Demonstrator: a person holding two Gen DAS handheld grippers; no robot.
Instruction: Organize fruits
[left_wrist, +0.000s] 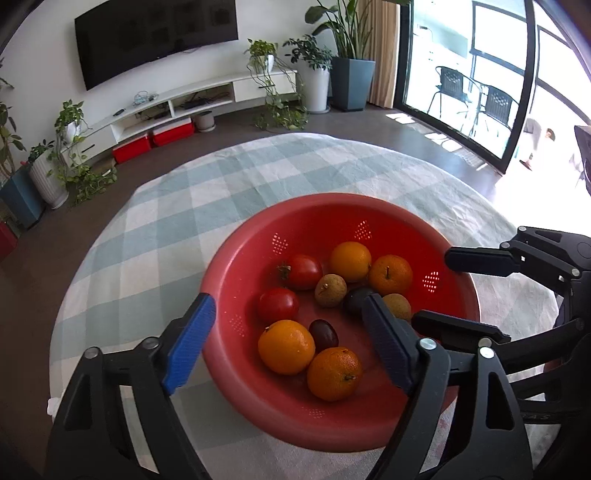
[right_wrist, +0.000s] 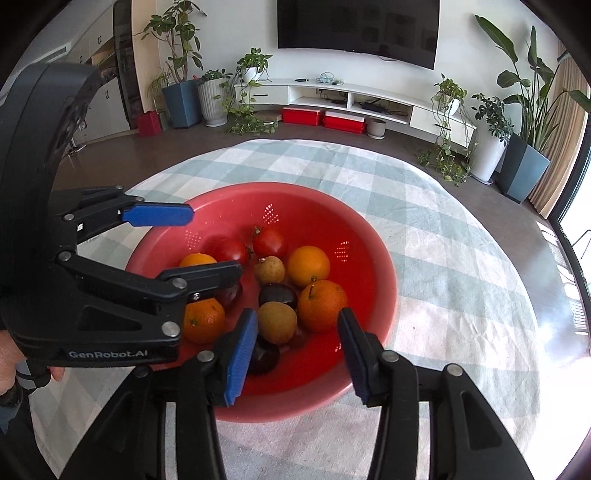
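Left wrist view: left gripper released, jaws wide, nothing held; red colander sits on the checked cloth straight ahead, its near rim between the blue pads. Oranges, tomatoes and a dark plum lie between the fingers; right gripper reaches over the far-right rim. Right wrist view: right gripper parted, gripping nothing, a brown longan just ahead between its pads. Left gripper crosses in front-left, covering some fruit.
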